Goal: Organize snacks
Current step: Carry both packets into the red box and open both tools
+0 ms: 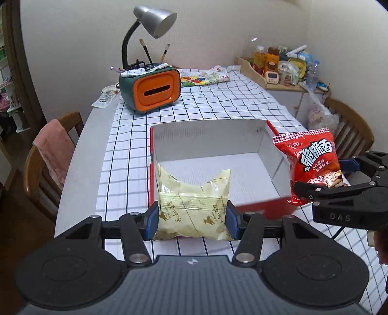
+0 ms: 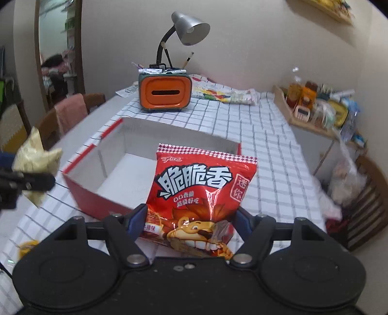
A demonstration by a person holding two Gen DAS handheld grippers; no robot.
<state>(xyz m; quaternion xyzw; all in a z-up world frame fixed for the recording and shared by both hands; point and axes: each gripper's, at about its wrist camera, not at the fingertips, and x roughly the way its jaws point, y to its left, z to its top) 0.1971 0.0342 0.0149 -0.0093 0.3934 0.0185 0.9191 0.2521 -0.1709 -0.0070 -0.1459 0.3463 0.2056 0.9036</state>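
Observation:
My left gripper (image 1: 192,223) is shut on a pale yellow snack bag (image 1: 194,206), held in the air at the near left corner of a red box with a white inside (image 1: 257,169). The same yellow snack bag (image 2: 36,157) shows at the left edge of the right wrist view, with the left gripper's black finger across it. My right gripper (image 2: 190,224) is shut on a red snack bag with a lion picture (image 2: 201,193), lifted over the box's (image 2: 82,191) near right side. In the left wrist view the red snack bag (image 1: 312,162) and right gripper (image 1: 325,174) are just right of the box.
The box stands on a checked tablecloth (image 1: 218,101). Behind it are an orange-fronted tissue holder with pens (image 1: 155,89), a grey desk lamp (image 1: 155,20) and a colourful packet (image 1: 206,77). A wooden tray of bottles (image 1: 278,67) is far right. Chairs (image 1: 48,167) flank the table.

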